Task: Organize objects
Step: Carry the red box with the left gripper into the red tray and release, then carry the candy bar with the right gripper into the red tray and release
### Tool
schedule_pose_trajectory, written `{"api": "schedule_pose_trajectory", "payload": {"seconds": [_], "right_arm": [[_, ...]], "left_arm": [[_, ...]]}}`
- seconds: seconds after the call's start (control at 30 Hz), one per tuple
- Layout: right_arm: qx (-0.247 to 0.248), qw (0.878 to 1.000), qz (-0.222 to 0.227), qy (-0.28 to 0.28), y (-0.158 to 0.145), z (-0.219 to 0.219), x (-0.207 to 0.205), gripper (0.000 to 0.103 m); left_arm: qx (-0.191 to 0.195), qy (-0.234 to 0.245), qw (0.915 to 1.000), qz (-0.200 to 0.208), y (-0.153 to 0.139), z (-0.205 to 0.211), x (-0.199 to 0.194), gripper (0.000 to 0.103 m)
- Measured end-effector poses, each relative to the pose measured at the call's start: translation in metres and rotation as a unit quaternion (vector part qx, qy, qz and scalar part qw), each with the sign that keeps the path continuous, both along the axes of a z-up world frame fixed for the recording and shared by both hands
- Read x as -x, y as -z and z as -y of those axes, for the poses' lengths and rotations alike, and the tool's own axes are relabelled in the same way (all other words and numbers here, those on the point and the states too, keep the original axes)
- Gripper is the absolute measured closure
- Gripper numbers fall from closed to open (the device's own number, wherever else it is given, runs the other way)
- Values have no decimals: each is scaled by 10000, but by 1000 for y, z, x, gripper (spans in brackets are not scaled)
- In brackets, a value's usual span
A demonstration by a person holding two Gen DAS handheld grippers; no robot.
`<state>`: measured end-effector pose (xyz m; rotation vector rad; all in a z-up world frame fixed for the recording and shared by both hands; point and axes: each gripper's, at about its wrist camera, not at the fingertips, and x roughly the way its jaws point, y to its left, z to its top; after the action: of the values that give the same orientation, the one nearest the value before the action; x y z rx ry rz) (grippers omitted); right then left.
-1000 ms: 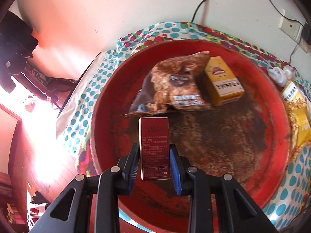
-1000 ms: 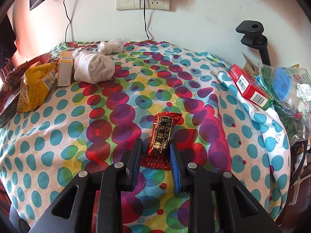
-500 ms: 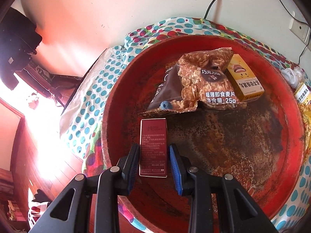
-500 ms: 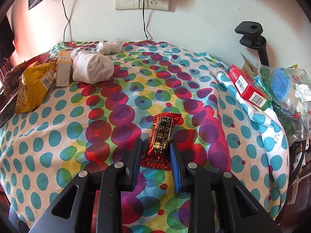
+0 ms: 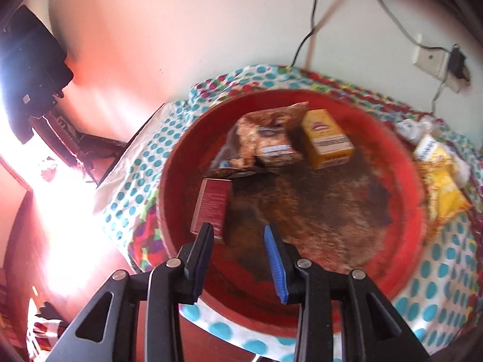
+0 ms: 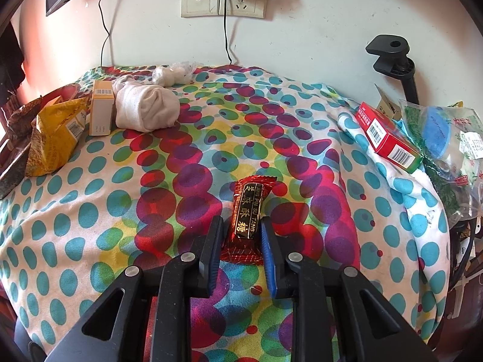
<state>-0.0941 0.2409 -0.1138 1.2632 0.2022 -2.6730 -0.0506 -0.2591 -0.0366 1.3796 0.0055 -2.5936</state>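
In the left wrist view, a round red tray (image 5: 401, 241) holds a dark red box (image 5: 211, 206) at its left, a brown snack bag (image 5: 265, 141) and a yellow box (image 5: 326, 138). My left gripper (image 5: 238, 235) is open and empty, above the tray's near side, just right of the dark red box. In the right wrist view, my right gripper (image 6: 240, 229) is shut on a red candy bar (image 6: 249, 214) with gold lettering, held over the polka-dot cloth (image 6: 120, 187).
On the cloth's left lie a yellow snack bag (image 6: 52, 138), a small yellow box (image 6: 101, 111), a rolled white sock (image 6: 145, 110) and a clear bag (image 6: 173, 74). A red box (image 6: 386, 132) and plastic bags (image 6: 446, 138) sit right. Wall sockets (image 6: 223, 0) with cables lie behind.
My left gripper has opened and let go of the dark red box, which now lies in the tray, and pulled back to the right. The right gripper still holds the candy bar.
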Motion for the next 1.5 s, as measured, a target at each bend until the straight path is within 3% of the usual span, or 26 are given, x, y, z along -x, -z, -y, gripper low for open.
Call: {"api": "schedule_pose_trajectory", "payload": {"seconds": [0.23, 0.43, 0.77, 0.9, 1.0, 1.27, 1.5], "right_arm": [[-40, 9999, -113, 52, -2, -4, 0, 83], [-265, 9996, -61, 83, 0, -4, 3, 85], [-680, 9976, 24, 117, -13, 9, -4, 86], [-799, 9967, -70, 71, -26, 19, -16, 86], [-809, 9966, -154, 7, -37, 29, -20, 86], [-482, 9967, -425, -489, -79, 85, -23, 86], [95, 9888, -364, -1442, -108, 175, -10, 86]], "left_arm": [[-300, 543, 9978, -243, 8, -50, -27, 64], [46, 859, 9949, -522, 17, -86, -32, 64], [-671, 1015, 9880, -956, 16, -84, -37, 64], [-602, 1174, 9874, -879, 20, -83, -38, 64], [-781, 1314, 9850, -799, 24, -82, -41, 64], [-699, 1605, 9817, -743, 25, -92, -51, 63], [-869, 1658, 9801, -653, 28, -95, -55, 63]]}}
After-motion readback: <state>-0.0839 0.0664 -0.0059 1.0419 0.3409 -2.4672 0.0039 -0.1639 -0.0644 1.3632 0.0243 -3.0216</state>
